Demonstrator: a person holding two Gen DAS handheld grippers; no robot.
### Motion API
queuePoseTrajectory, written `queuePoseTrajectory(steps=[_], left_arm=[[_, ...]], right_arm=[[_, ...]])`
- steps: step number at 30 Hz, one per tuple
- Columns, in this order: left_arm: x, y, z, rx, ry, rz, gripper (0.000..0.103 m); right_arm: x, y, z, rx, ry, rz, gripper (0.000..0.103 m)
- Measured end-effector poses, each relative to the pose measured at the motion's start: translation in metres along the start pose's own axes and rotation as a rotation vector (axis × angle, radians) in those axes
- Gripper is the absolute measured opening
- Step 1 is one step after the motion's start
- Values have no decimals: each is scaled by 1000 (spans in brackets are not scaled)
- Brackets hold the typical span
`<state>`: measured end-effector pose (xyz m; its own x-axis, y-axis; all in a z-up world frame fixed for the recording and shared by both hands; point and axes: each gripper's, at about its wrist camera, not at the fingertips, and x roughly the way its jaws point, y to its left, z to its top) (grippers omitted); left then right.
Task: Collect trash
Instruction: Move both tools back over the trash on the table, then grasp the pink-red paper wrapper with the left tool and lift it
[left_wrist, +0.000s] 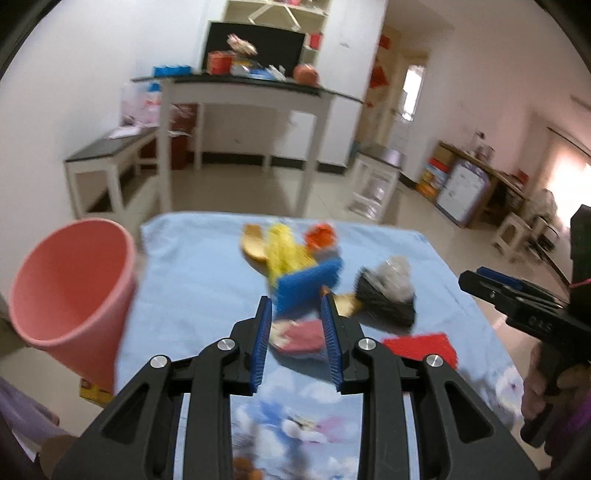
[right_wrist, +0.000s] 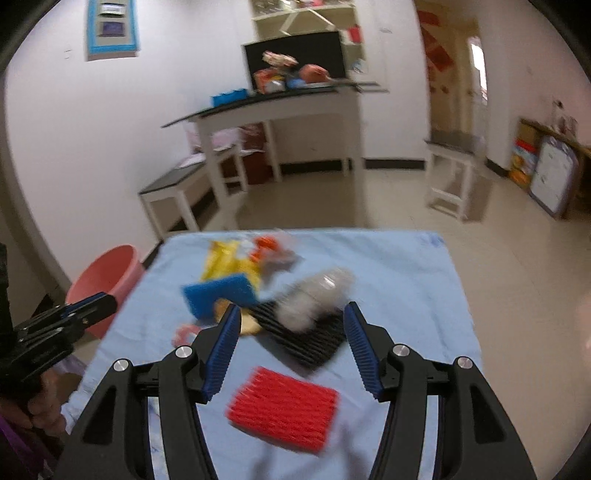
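Trash lies on a table under a light blue cloth (left_wrist: 192, 280): a blue ribbed block (left_wrist: 308, 286), a yellow wrapper (left_wrist: 284, 247), an orange scrap (left_wrist: 321, 236) and a pink wrapper (left_wrist: 301, 334). My left gripper (left_wrist: 295, 301) hovers open over the pink wrapper, gripping nothing. A pink bin (left_wrist: 70, 291) stands off the table's left edge. In the right wrist view my right gripper (right_wrist: 291, 308) is open above a clear crumpled bottle (right_wrist: 317, 295), which rests on a black ribbed block (right_wrist: 306, 339). A red ribbed block (right_wrist: 284, 410) lies nearer. Both views are motion-blurred.
Beyond the table, across tiled floor, stands a tall white table (left_wrist: 243, 92) with a dark top and clutter. A low bench (left_wrist: 107, 155) is at the left and a white stool (right_wrist: 450, 177) at the right. A yellow box (left_wrist: 92, 391) shows under the bin.
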<state>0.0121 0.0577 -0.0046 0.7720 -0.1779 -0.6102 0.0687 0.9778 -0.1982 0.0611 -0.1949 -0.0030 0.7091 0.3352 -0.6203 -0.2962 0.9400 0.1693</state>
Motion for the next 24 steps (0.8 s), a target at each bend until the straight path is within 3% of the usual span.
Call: queuePoseTrajectory(steps=[4,8,16,24], left_arm=[[23,-6,-4,-41,94,-37,28],[45,-15,-3,-88,157,-28,28],[67,-13,-3,-182,202,76,28],[81,-6,-20,-188,273,160,28]], right_arm=[[6,-23,-18,48,54,-30,57],[12,-35,-31,88,95,-24,57],[17,-37,-27,77,85,-14,57],[28,-41,-24,62,102,10,57]])
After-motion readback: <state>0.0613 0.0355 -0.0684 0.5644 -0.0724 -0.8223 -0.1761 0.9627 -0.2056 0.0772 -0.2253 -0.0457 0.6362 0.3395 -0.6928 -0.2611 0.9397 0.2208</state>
